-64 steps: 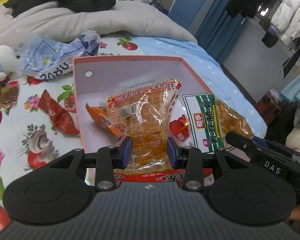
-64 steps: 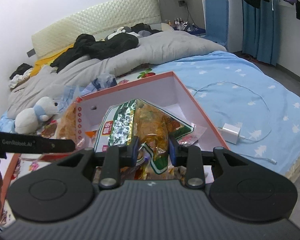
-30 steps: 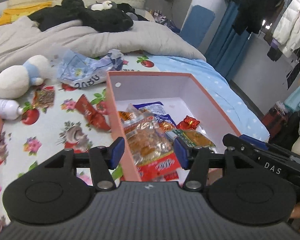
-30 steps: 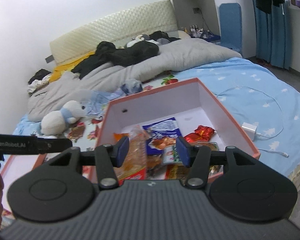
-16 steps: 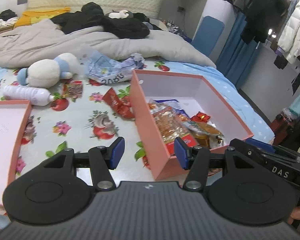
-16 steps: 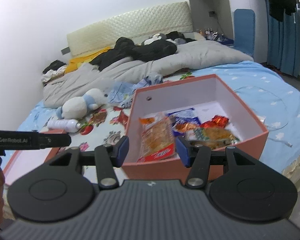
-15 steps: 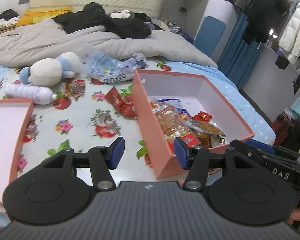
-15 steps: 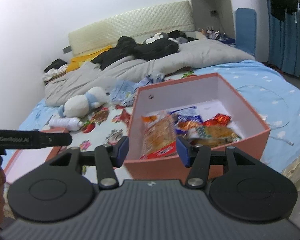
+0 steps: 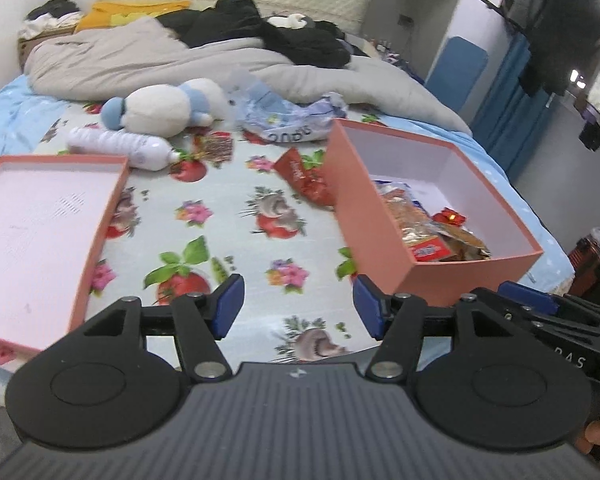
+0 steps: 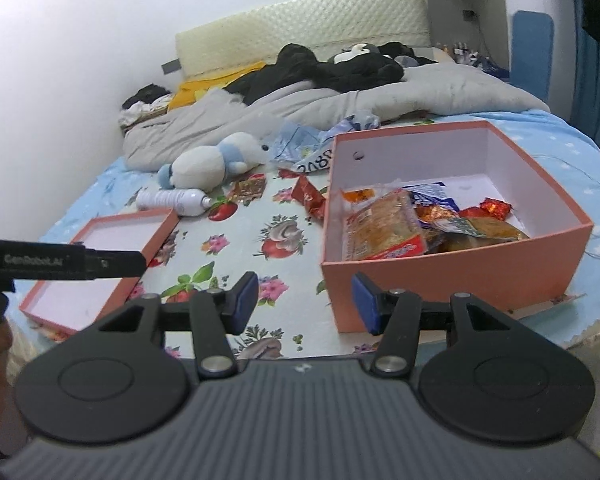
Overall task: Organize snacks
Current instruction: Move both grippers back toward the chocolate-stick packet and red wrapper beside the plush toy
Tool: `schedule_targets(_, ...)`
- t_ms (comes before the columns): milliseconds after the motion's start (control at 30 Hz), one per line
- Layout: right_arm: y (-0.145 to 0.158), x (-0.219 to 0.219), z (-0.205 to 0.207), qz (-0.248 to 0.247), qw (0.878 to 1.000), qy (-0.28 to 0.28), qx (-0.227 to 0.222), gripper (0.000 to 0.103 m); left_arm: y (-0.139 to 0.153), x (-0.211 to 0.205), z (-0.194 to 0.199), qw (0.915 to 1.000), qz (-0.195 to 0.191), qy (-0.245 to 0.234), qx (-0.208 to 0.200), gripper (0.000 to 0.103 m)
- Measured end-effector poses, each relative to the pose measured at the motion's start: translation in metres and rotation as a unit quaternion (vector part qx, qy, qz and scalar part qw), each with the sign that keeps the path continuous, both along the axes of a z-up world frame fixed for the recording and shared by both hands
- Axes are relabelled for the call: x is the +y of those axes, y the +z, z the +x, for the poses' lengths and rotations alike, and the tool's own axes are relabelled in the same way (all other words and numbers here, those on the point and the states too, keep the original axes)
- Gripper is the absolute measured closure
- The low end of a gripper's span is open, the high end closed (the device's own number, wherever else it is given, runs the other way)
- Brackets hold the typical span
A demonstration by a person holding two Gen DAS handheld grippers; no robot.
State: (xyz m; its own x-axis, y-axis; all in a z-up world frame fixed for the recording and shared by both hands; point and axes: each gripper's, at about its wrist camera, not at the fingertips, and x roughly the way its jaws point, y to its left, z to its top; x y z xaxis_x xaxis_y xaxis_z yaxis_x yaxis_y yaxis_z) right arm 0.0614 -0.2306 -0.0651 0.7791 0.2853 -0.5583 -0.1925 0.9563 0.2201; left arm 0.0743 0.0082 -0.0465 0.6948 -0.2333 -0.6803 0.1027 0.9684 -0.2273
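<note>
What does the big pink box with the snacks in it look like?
The pink box is open-topped cardboard, salmon outside and white inside, with a small round hole in one wall. It sits upright on the flowered sheet. Snack packets are piled at its near end; the far end is bare. No gripper touches it.

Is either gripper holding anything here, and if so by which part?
Nothing is held. The left gripper and right gripper are both open and empty, short of the box.

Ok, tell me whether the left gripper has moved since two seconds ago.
Yes. The left gripper has pulled back toward the person, out of the pink box, and now hangs open short of its near corner.
</note>
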Motion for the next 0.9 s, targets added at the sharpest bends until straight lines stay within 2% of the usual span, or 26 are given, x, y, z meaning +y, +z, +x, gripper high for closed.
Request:
schedule_targets(167, -0.002, 0.024, 0.007, -0.015, 1.000, 0.016, -0.013, 0.049, -0.012, 0.018, 0.010, 0.9999, -0.010, 0.010, 0.002, 0.037)
schedule_targets(333, -0.011, 0.051, 0.025, -0.042, 0.998, 0.023, -0.028, 0.050, -0.033, 0.036, 0.043, 0.9997, -0.019, 0.016, 0.008, 0.037)
schedule_targets(400, -0.016, 0.060, 0.033, -0.047, 0.998, 0.027, -0.039, 0.050, -0.039, 0.040, 0.061, 0.9995, 0.003, 0.026, 0.017, 0.037)
schedule_targets(467, -0.023, 0.070, 0.046, -0.055, 0.997, 0.031, -0.045, 0.050, -0.043, 0.046, 0.079, 0.9994, 0.015, 0.030, 0.004, 0.037)
schedule_targets(667, -0.042, 0.104, 0.092, -0.083, 0.994, 0.041, -0.064, 0.050, -0.057, 0.059, 0.157, 0.9998, 0.005, 0.020, 0.000, 0.037)
schedule_targets(733, -0.051, 0.113, 0.107, -0.098, 0.992, 0.033, -0.074, 0.050, -0.062, 0.060, 0.187, 0.9999, 0.003, 0.013, -0.005, 0.037)
schedule_targets(900, -0.080, 0.133, 0.158, -0.138, 0.988, 0.004, -0.072, 0.050, -0.083, 0.060, 0.268, 0.9999, 0.003, 0.011, 0.013, 0.037)
